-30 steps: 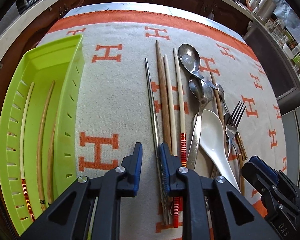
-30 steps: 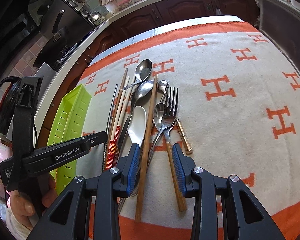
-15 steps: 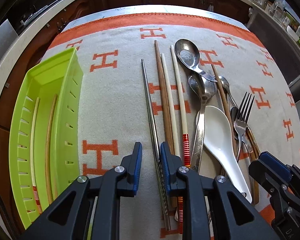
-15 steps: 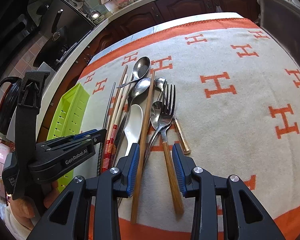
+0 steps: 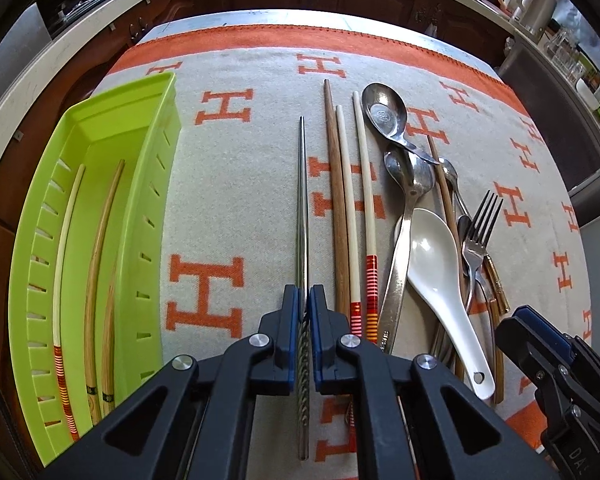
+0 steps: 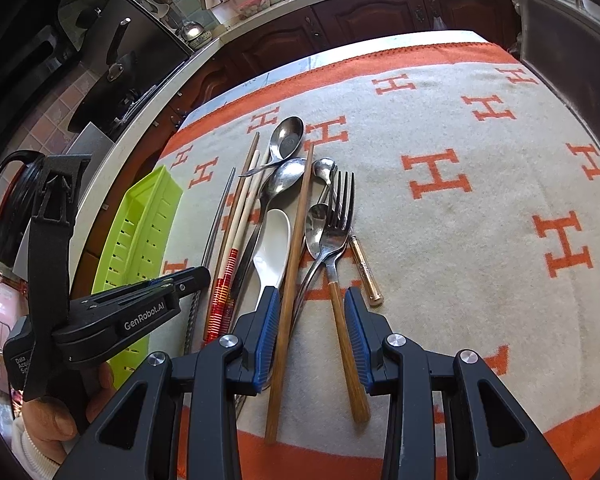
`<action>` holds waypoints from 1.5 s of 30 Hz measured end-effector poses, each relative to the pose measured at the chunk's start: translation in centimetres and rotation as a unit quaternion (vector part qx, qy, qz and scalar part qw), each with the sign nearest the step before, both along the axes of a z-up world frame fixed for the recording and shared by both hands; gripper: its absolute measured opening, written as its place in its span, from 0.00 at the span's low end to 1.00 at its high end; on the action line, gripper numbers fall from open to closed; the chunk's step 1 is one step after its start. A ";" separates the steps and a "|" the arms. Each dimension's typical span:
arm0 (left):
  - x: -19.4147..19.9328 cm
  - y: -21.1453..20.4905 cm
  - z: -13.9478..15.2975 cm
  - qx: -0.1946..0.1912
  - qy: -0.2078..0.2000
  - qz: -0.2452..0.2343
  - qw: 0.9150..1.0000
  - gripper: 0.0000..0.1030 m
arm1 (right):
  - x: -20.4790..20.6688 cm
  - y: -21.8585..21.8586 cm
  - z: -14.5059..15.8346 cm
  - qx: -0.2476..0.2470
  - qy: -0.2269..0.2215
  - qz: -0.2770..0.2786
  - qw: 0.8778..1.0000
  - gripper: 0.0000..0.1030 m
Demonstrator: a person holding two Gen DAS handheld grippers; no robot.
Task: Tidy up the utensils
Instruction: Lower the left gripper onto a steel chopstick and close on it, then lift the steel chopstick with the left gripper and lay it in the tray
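My left gripper (image 5: 304, 304) is shut on the ridged end of a steel chopstick (image 5: 301, 200), which lies lengthwise on the blanket. To its right lie a dark wooden chopstick (image 5: 338, 200), two pale chopsticks with red bands (image 5: 364, 200), metal spoons (image 5: 384, 112), a white ceramic spoon (image 5: 436, 256) and a fork (image 5: 478, 232). The green tray (image 5: 148, 184) at the left holds three chopsticks (image 5: 66, 240). My right gripper (image 6: 312, 304) hovers open over a brown chopstick (image 6: 296, 240) and the wooden-handled fork (image 6: 338, 220), gripping neither.
A beige blanket with orange H marks (image 6: 436, 176) covers the table; its right half is bare. Dark cabinets and a pale counter (image 5: 100, 12) ring the far side. A hand (image 6: 52, 412) holds the left gripper (image 6: 196, 276) near the tray (image 6: 140, 232).
My left gripper's jaws have shut on the steel chopstick that earlier lay between them. The right gripper has stayed where it was, still open.
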State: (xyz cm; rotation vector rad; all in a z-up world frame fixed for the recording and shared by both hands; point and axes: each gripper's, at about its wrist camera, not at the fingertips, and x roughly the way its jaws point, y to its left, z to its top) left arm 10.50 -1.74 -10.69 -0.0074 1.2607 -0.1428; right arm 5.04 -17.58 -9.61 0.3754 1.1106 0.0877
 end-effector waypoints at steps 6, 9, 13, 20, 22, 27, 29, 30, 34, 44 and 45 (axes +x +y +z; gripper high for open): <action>-1.5 1.1 3.0 -0.011 -0.027 0.001 1.000 0.03 | -0.4 0.5 0.9 -0.006 -0.006 0.005 1.000 0.33; -2.2 2.2 5.3 -0.014 -0.051 0.007 0.999 0.03 | -0.6 0.9 1.4 -0.009 -0.008 0.010 1.000 0.33; -3.0 4.8 7.7 -0.016 -0.077 0.030 0.996 0.03 | -1.0 1.8 2.1 -0.013 -0.013 0.019 1.000 0.33; -3.7 9.9 9.3 0.006 -0.095 0.072 0.993 0.03 | -1.1 4.1 2.8 -0.019 -0.016 0.045 0.999 0.33; -3.7 11.3 8.7 0.008 -0.085 0.084 0.993 0.03 | -0.8 4.7 2.7 -0.019 -0.016 0.052 0.998 0.33; -3.7 13.1 6.3 0.012 -0.058 0.096 0.994 0.04 | 0.2 6.6 2.5 -0.023 -0.014 0.072 0.997 0.33; -3.9 13.5 5.5 0.015 -0.053 0.099 0.994 0.06 | 0.6 7.5 2.3 -0.030 -0.013 0.081 0.996 0.33; -3.9 13.6 5.3 0.016 -0.052 0.099 0.994 0.12 | 0.8 7.9 2.3 -0.033 -0.012 0.085 0.996 0.33; -4.0 13.8 4.9 0.022 -0.063 0.096 0.993 0.47 | 1.9 9.5 2.1 -0.041 -0.013 0.100 0.994 0.33; -3.1 15.2 4.9 0.026 -0.063 0.115 0.991 0.79 | 5.8 12.6 0.1 -0.050 0.003 0.120 0.991 0.28; -2.9 15.4 4.7 0.024 -0.055 0.119 0.991 0.80 | 6.1 12.8 -0.2 -0.051 0.006 0.120 0.991 0.28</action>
